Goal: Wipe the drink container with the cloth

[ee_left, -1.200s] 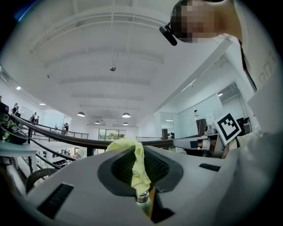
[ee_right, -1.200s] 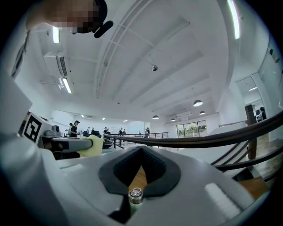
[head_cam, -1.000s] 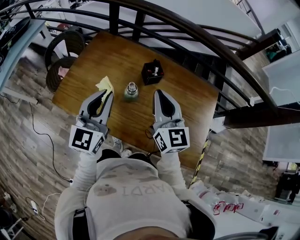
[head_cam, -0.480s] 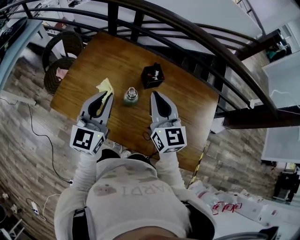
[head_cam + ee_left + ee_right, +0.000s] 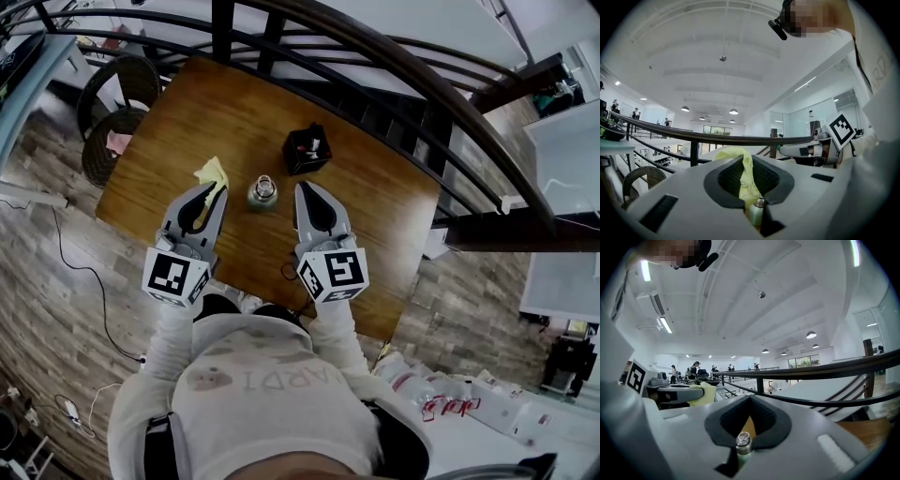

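A small clear bottle with a metal cap (image 5: 262, 192) stands upright on the wooden table (image 5: 375, 202), between my two grippers. My left gripper (image 5: 219, 187) is shut on a yellow cloth (image 5: 211, 173), just left of the bottle. In the left gripper view the cloth (image 5: 744, 178) hangs between the jaws and the bottle (image 5: 756, 212) shows below it. My right gripper (image 5: 302, 187) is close on the bottle's right, shut and holding nothing. In the right gripper view the bottle cap (image 5: 743, 442) shows through the jaw gap, apart from the pads.
A black box (image 5: 307, 148) sits on the table just behind the bottle. A dark curved railing (image 5: 375, 66) runs along the table's far side. Two wicker chairs (image 5: 117, 94) stand at the far left. The table's near edge is by the person's body.
My right gripper has moved left, closer to the bottle. The left gripper still holds the cloth in about the same place.
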The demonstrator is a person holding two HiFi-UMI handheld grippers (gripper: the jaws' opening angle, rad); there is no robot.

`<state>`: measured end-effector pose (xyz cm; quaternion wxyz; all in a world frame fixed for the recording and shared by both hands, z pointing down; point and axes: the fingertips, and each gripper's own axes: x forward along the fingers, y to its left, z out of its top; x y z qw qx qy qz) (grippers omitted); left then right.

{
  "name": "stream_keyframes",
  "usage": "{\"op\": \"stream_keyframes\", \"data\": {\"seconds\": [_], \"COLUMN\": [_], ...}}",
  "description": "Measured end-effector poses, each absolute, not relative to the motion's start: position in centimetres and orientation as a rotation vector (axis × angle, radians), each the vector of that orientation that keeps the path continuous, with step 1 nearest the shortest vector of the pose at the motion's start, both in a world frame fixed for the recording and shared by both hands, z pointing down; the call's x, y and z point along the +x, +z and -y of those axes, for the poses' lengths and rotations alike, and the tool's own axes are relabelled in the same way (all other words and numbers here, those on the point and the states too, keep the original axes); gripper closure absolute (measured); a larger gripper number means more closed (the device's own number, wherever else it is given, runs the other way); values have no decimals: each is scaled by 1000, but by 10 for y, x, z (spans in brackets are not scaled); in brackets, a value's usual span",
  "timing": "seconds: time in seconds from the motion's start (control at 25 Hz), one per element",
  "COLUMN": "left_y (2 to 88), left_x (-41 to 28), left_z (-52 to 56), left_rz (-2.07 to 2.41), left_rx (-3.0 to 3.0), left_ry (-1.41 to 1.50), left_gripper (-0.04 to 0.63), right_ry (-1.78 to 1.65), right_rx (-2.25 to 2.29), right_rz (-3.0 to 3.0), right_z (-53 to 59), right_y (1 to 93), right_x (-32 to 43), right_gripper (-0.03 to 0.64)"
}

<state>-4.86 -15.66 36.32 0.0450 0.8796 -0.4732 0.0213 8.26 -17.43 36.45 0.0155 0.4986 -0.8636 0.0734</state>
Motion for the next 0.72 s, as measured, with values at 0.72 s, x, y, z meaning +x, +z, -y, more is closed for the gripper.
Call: {"op": "stream_keyframes", "data": {"seconds": [0.72], "left_y": [449], "left_x": [-34], "left_z": [168], "left_rz": [1324], "left_rx": [2604], "left_ry": [250], "left_gripper": [565], "right_ry": [380], "right_rx": [1425], "right_rz": [2570], "right_z": [192], "right_y": [440], "right_x": [71], "right_gripper": [606]}}
